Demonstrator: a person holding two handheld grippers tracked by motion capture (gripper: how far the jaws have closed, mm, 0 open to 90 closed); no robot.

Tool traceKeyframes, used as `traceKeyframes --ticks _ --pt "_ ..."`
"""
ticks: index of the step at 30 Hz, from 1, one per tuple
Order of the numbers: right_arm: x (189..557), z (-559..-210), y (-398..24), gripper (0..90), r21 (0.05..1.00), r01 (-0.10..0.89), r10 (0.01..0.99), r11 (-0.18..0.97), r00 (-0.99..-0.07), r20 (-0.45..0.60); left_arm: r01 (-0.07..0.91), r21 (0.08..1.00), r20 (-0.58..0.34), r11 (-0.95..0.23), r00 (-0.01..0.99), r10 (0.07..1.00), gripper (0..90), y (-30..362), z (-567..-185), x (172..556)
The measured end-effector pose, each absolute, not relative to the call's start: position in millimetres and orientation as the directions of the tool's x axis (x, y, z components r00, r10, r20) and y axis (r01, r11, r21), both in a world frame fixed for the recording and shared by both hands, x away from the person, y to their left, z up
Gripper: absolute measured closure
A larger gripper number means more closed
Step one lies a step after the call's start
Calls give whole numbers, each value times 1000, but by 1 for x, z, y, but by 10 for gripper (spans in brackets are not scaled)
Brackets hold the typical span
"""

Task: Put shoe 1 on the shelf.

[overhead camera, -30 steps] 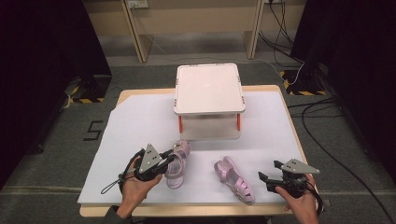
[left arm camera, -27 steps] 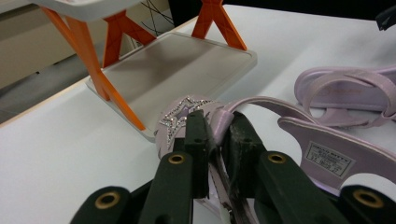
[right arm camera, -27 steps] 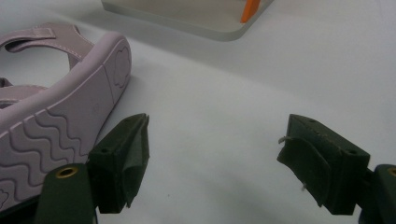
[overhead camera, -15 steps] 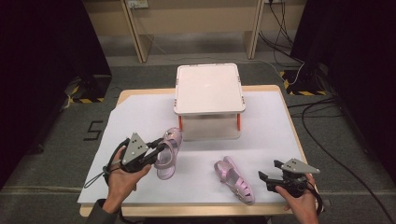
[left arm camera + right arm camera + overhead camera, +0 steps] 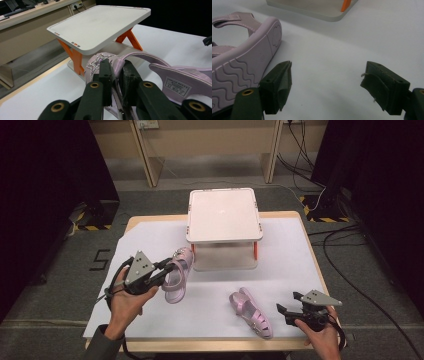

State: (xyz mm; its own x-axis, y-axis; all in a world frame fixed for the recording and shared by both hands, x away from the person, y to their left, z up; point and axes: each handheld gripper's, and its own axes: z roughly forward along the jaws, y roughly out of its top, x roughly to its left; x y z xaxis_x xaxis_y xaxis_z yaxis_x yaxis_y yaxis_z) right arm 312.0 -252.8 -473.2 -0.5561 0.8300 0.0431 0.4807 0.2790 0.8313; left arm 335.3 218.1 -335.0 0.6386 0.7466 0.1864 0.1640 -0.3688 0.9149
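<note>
Two pink sandals are seen on the white-covered table [image 5: 300, 250], and each is handled differently. One sandal [image 5: 176, 272] is held by the left gripper [image 5: 162, 270], whose jaws are clamped together on a strap near the toe, where a glittery star ornament is fixed. It is carried just in front of the white stand [image 5: 224, 215] with orange legs, which suggests, as a judgement only, that it is being brought toward that stand, either onto its top or onto the lower shelf beneath. Whether the sole touches the table cannot be told from the high view; in the left gripper view the shoe appears tipped, with the insole label turned toward the camera.

Farther toward the person's right, the second sandal [image 5: 251, 312] is left lying on the table near the front edge, apparently on its side, since its wavy-treaded sole is presented to the right gripper view. The right gripper [image 5: 291, 311] is held just beside it with its jaws wide apart and nothing between them, a posture that reads as readiness to take hold of that shoe.

Both sandals are small, of pale lilac-pink glossy material, with several straps across the top, a heel strap and a moulded sole.
</note>
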Motion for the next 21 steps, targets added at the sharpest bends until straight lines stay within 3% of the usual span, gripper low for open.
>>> traceKeyframes --ticks 21 --pt "313 -473 -253 234 833 478 827 279 -561 44 127 909 253 -396 587 769 803 188 -283 398"
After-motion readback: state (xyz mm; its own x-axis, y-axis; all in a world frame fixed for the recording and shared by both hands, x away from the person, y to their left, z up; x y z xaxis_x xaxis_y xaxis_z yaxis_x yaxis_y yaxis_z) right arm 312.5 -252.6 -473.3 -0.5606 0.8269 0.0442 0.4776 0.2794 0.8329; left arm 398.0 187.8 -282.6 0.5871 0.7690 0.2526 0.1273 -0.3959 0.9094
